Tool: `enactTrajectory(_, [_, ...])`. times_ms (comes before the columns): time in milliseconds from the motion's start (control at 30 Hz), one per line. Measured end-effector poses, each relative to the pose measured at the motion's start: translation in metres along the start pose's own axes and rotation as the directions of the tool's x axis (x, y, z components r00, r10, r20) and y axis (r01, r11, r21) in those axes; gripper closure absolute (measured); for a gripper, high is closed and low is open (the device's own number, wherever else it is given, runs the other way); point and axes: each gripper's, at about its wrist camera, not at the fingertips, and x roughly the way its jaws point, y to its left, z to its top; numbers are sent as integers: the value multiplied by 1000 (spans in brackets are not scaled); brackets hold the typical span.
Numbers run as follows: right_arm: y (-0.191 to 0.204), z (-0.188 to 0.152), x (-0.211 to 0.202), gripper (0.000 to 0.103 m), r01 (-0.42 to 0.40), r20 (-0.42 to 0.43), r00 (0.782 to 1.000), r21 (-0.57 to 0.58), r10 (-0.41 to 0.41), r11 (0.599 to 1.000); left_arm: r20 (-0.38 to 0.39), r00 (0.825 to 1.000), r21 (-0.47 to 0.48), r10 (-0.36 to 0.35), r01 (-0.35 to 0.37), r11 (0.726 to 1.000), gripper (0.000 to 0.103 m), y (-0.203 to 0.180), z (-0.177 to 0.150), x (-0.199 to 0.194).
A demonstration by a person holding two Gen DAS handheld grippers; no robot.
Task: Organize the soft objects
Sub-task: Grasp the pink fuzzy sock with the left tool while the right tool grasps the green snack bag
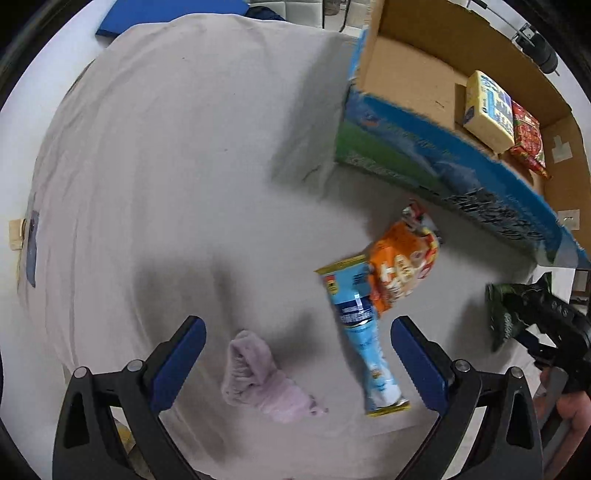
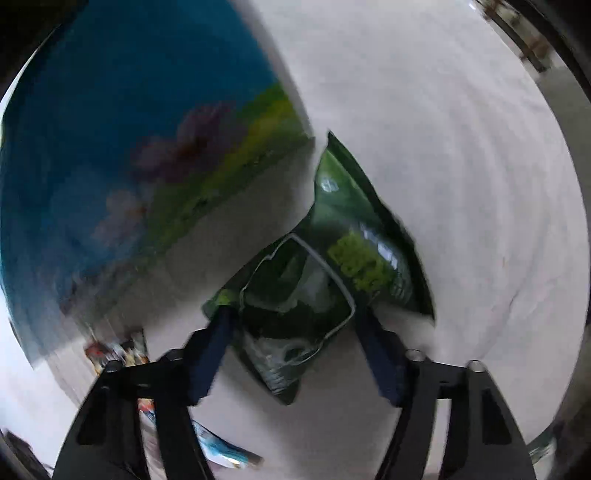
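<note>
In the left wrist view my left gripper (image 1: 297, 338) is open above the white cloth, empty. A pale pink sock (image 1: 266, 380) lies between its fingers, and a light blue snack packet (image 1: 364, 338) lies to the right with an orange snack bag (image 1: 404, 266) overlapping its top. My right gripper (image 2: 293, 315) is open with its fingers on either side of a dark green snack bag (image 2: 332, 266); the view is blurred. The green bag (image 1: 500, 314) and the right gripper (image 1: 517, 314) also show at the right edge of the left wrist view.
A cardboard box with blue and green printed sides (image 1: 443, 162) stands at the back right, holding a yellow packet (image 1: 489, 110) and a red packet (image 1: 528, 140). The same box side (image 2: 129, 147) fills the left of the right wrist view. A blue pad (image 1: 173, 16) lies far back.
</note>
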Motion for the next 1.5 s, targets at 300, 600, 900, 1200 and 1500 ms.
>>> enactTrajectory(300, [-7, -42, -6, 51, 180, -50, 977, -318, -206, 931, -151, 988, -91, -24, 10, 996, 0, 35, -40, 37])
enactTrajectory(600, [-9, -32, -17, 14, 121, 28, 993, -196, -117, 973, -246, 968, -139, -55, 21, 990, 1, 41, -49, 86])
enactTrajectory(900, [12, -20, 3, 47, 184, 11, 982, -264, -188, 947, -165, 985, 50, -43, 51, 997, 60, -14, -42, 76])
enactTrajectory(1200, [5, -64, 5, 48, 123, -100, 978, -425, -181, 897, -147, 989, 200, -35, 64, 978, 60, -79, -58, 80])
enactTrajectory(1500, [25, -65, -13, 22, 164, 1, 984, -397, -179, 903, -156, 987, 188, -38, 68, 980, 62, -62, -60, 73])
